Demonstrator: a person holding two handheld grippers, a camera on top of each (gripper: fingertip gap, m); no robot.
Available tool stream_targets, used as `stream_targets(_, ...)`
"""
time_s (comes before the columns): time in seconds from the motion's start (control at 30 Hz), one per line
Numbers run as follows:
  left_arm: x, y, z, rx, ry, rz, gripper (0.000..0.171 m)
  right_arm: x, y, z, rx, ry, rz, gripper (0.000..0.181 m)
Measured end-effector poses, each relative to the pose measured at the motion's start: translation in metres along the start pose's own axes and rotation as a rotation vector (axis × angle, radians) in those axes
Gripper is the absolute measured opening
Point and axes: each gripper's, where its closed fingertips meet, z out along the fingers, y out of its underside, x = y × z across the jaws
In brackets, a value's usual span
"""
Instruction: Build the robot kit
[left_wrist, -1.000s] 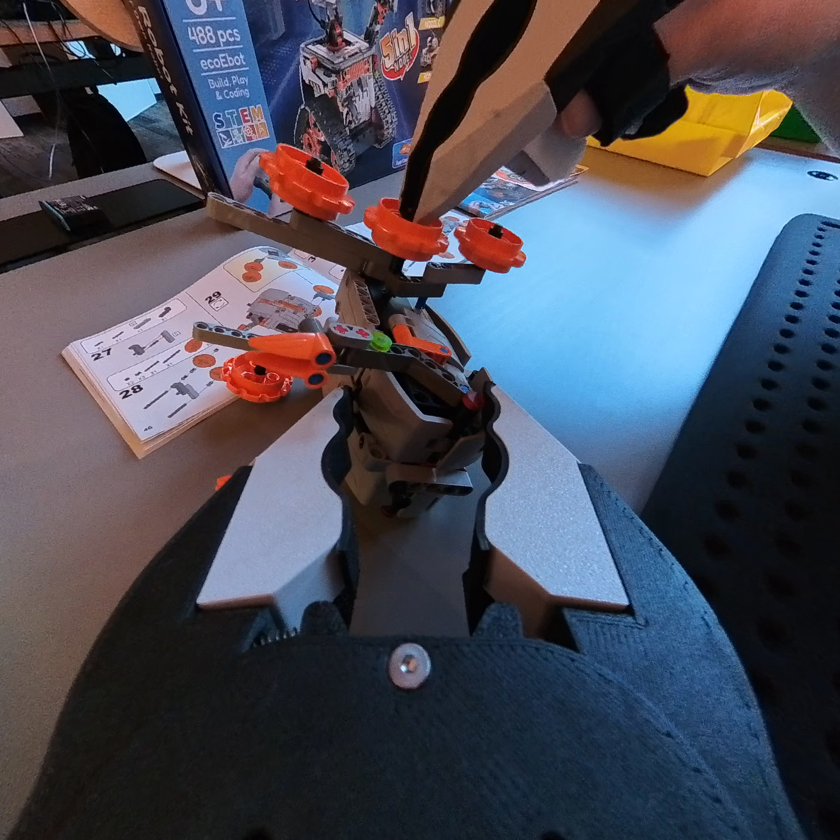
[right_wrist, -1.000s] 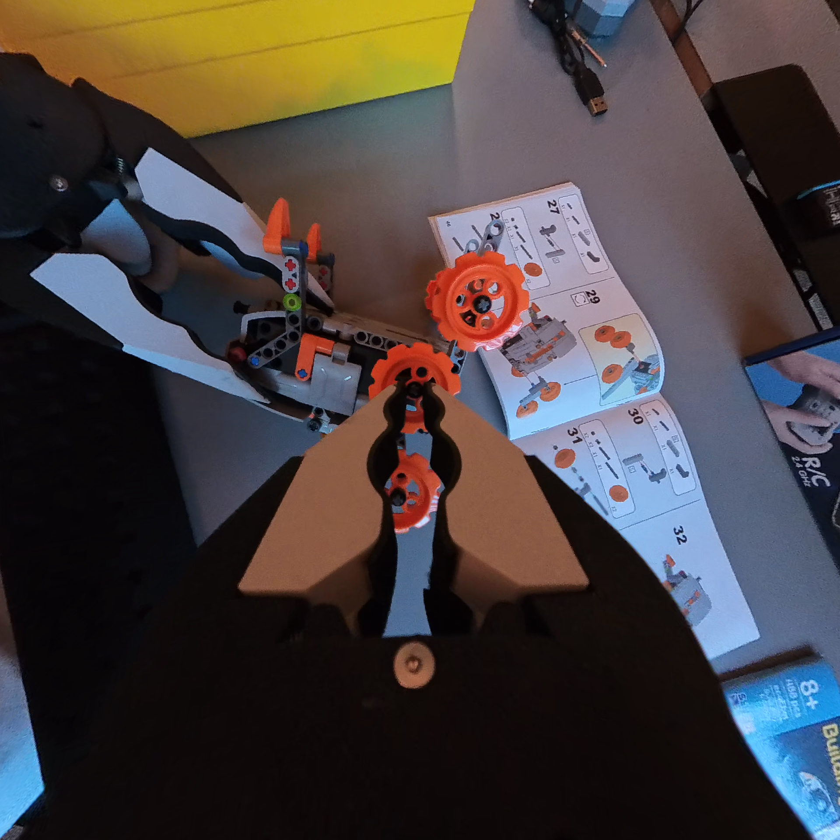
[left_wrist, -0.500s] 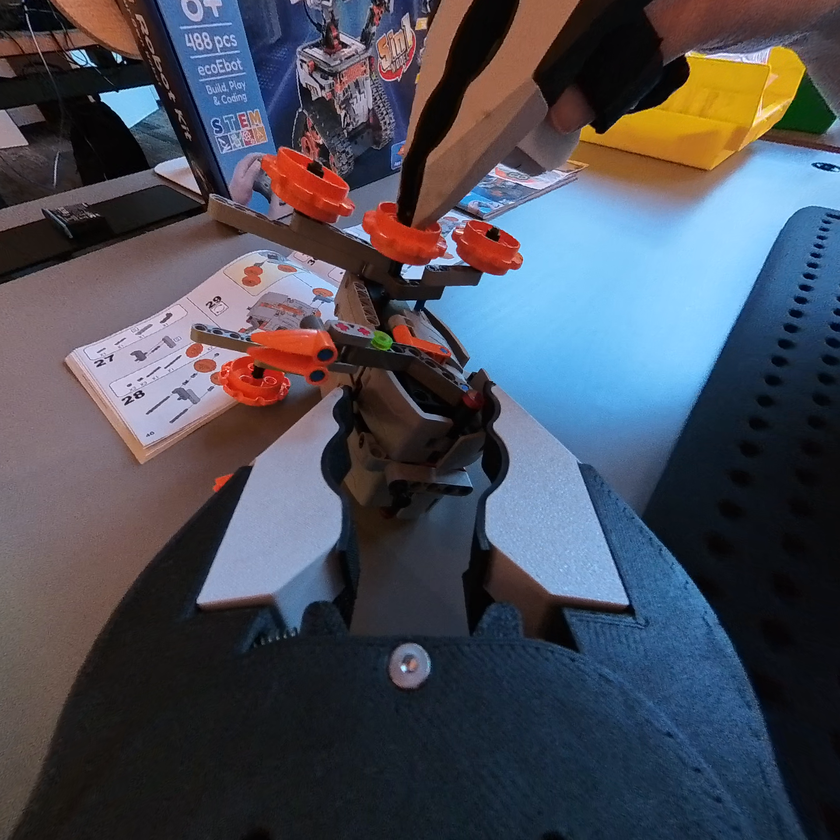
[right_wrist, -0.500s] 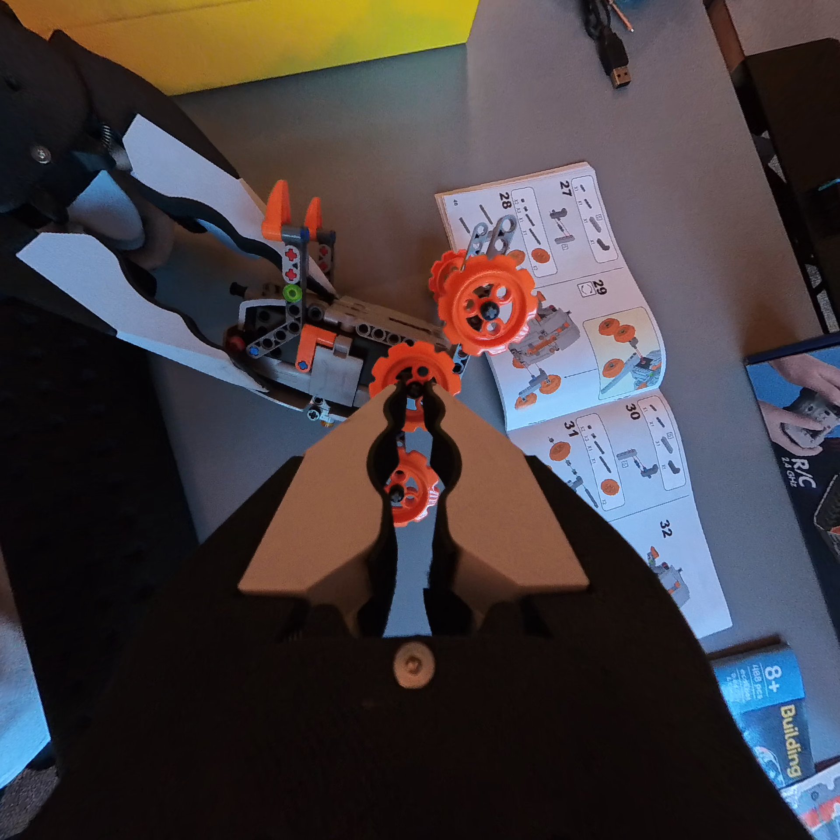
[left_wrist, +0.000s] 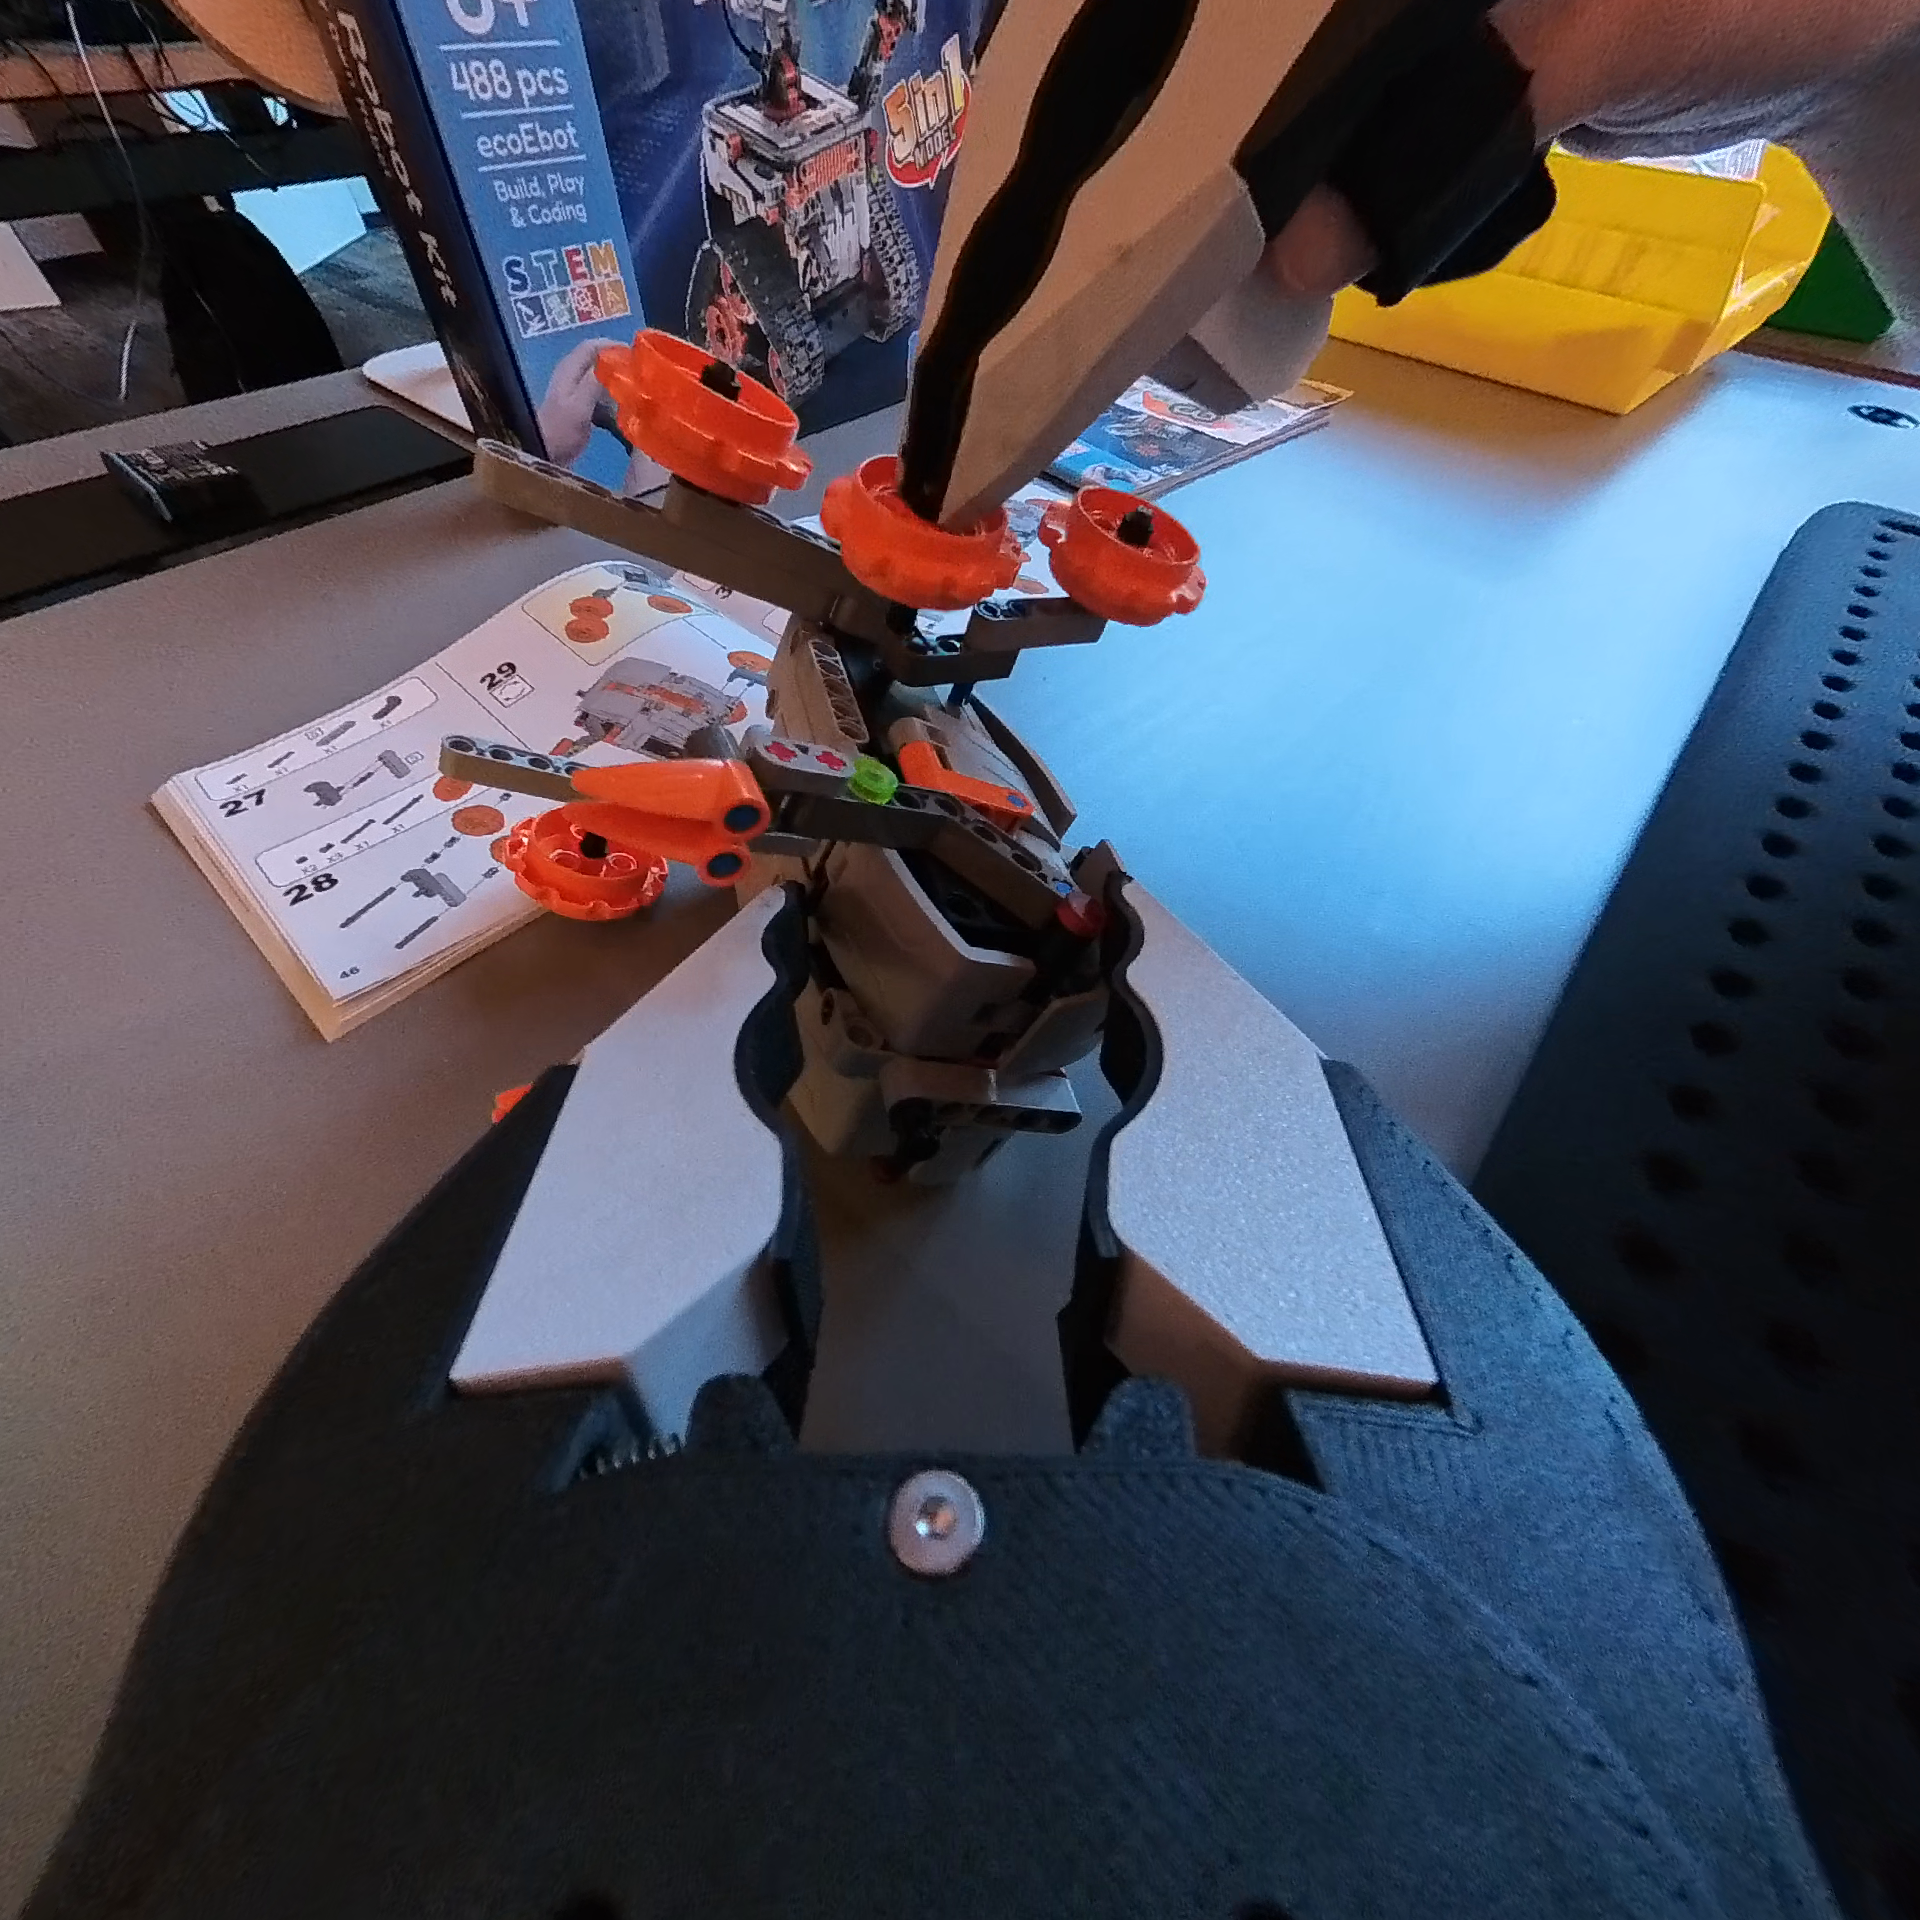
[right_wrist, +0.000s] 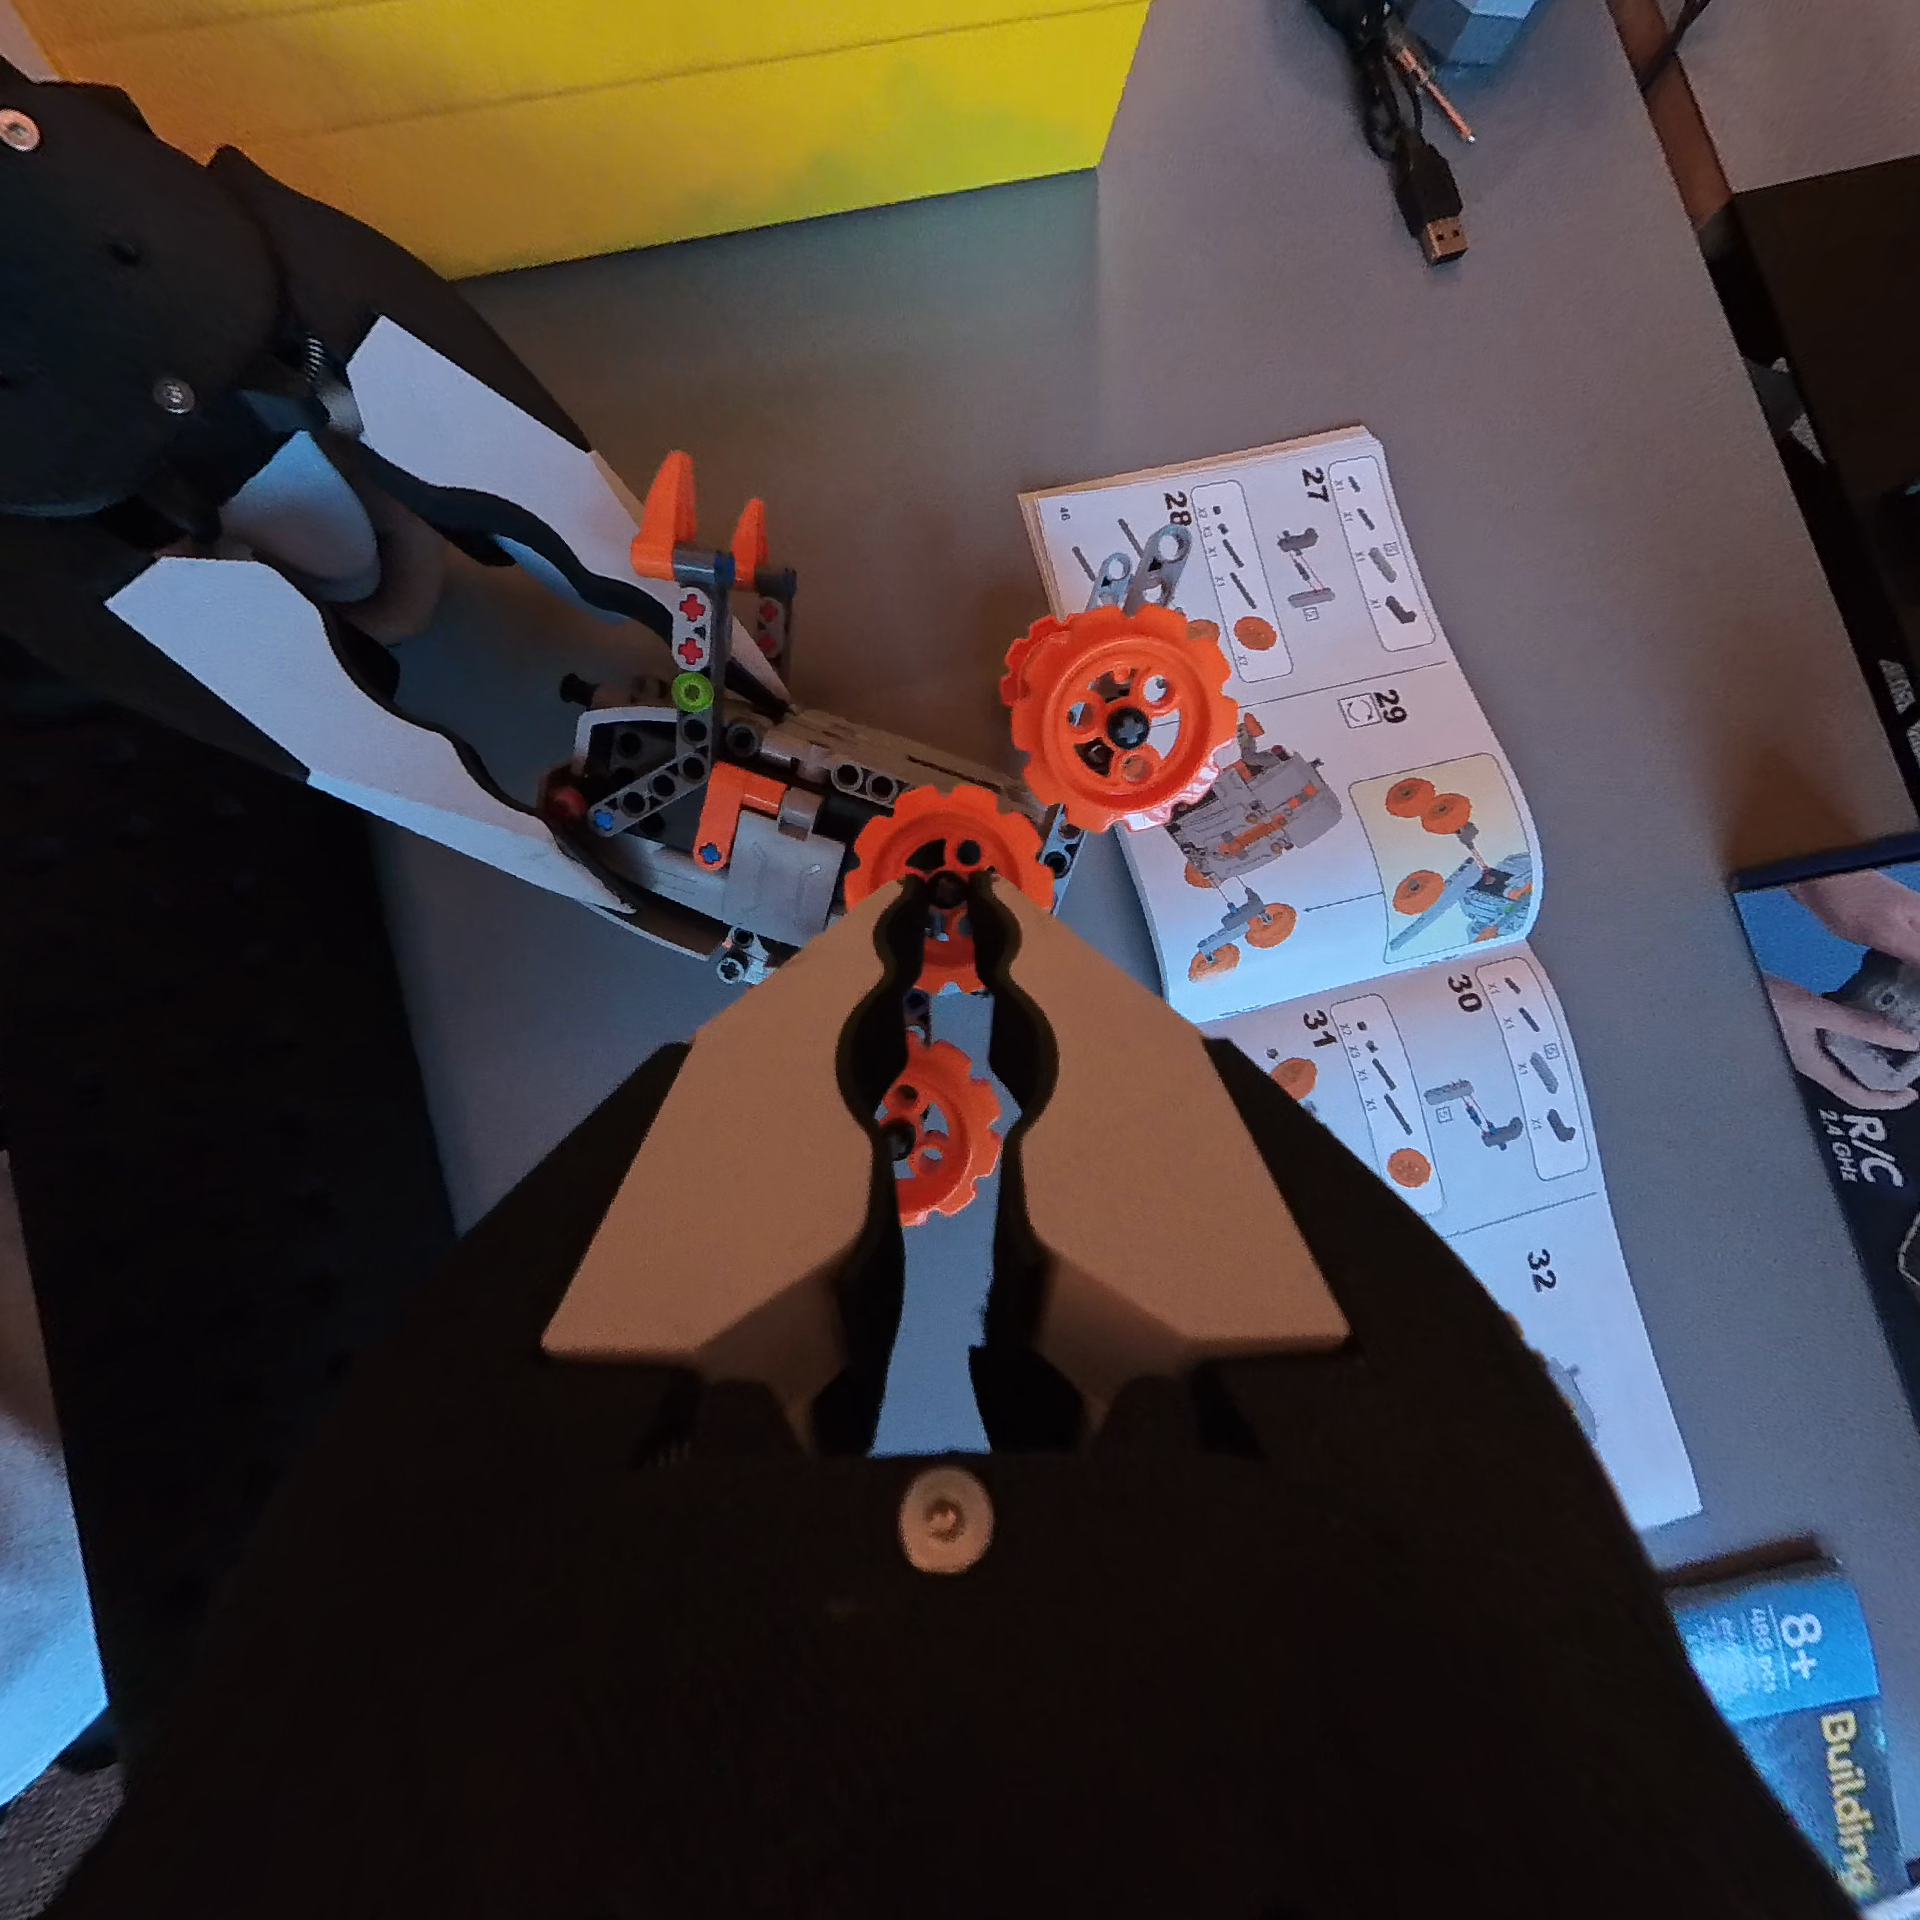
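Note:
A grey brick model (left_wrist: 914, 977) with orange toothed wheels is held off the table in my left gripper (left_wrist: 951, 935), which is shut on its grey body. Three orange wheels sit on a grey beam on top: one far left (left_wrist: 707, 416), a middle wheel (left_wrist: 904, 561), one on the right (left_wrist: 1122, 556). My right gripper (right_wrist: 945, 888) comes down from above, nearly closed, with its tips pinching the black axle at the hub of the middle wheel (right_wrist: 945, 831). It also shows in the left wrist view (left_wrist: 940, 499). A fourth wheel (left_wrist: 587, 862) hangs on a lower arm.
An open instruction booklet (right_wrist: 1403, 779) lies on the grey table beside the model. The kit's blue box (left_wrist: 582, 187) stands behind it. A yellow bin (left_wrist: 1558, 301) is at the back right, a black perforated mat (left_wrist: 1766, 935) on the right, and a USB cable (right_wrist: 1434, 208) farther off. The gap from one gripper's tips to the other's is roughly 7 centimetres.
Both grippers keep their hold. The model and the right gripper's tips have shifted only slightly against the booklet.

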Motion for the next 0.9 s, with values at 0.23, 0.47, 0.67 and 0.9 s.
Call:
stream_targets(0.23,0.000,0.000,0.000,0.000,0.000,-0.001,0.056,0.000,0.001,-0.001,-0.007,0.015,-0.028,0.011)
stream_targets(0.47,0.000,0.000,0.000,0.000,0.001,-0.003,0.056,0.001,0.001,-0.001,-0.011,0.028,-0.054,0.011)
stream_targets(0.67,0.000,0.000,0.000,0.000,0.003,-0.005,0.056,-0.001,0.001,0.000,-0.011,0.025,-0.062,0.011)
stream_targets(0.9,-0.005,-0.009,-0.013,0.081,-0.003,-0.076,0.074,-0.001,0.000,0.001,-0.003,0.018,-0.062,0.011)
